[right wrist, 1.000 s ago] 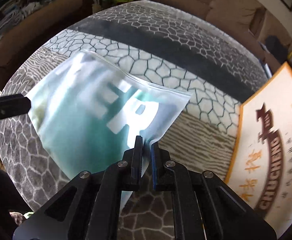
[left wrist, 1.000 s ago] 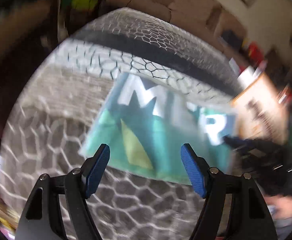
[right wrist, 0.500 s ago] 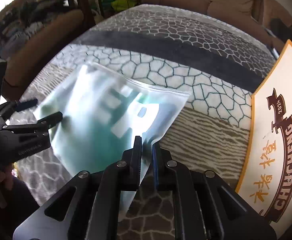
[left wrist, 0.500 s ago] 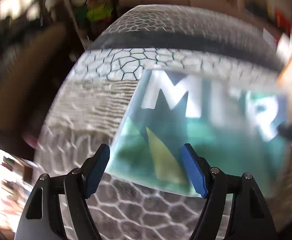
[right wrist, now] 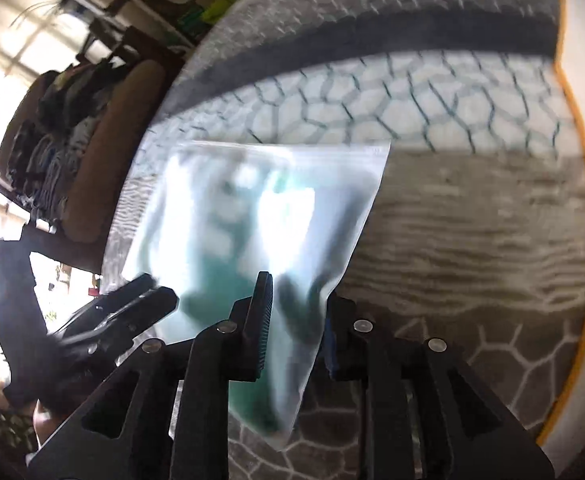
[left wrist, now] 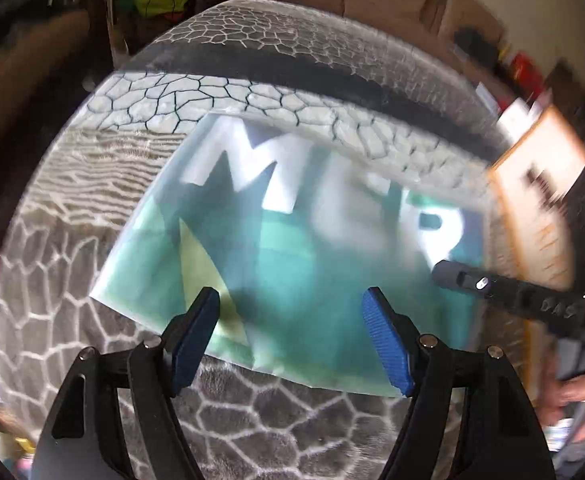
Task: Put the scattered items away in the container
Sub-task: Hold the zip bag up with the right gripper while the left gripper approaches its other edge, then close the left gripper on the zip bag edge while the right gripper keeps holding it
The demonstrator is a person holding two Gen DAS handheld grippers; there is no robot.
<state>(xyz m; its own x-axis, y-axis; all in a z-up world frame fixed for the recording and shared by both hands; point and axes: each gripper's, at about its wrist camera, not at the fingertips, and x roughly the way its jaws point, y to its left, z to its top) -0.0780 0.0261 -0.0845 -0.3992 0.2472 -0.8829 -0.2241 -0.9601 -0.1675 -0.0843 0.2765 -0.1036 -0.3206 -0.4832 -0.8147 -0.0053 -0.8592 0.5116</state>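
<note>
Bag [left wrist: 312,256] – a frosted zip pouch with teal print – lies flat on the patterned rug [left wrist: 252,80], its long axis crosswise to the left claw [left wrist: 292,304]. That claw is released, fingers spread over the bag's near edge. At the bag's other end the right claw [right wrist: 298,308] straddles a corner with its fingers parted, apparently not pinching. An orange-edged board [right wrist: 572,240] lies beyond that end – so the right claw is nearer it.

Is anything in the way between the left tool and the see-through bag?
Nothing that I can see. The bag sits right in front of the open left tool, with its near edge between the blue fingers. The right tool is at the bag's other side, not in the way.
</note>
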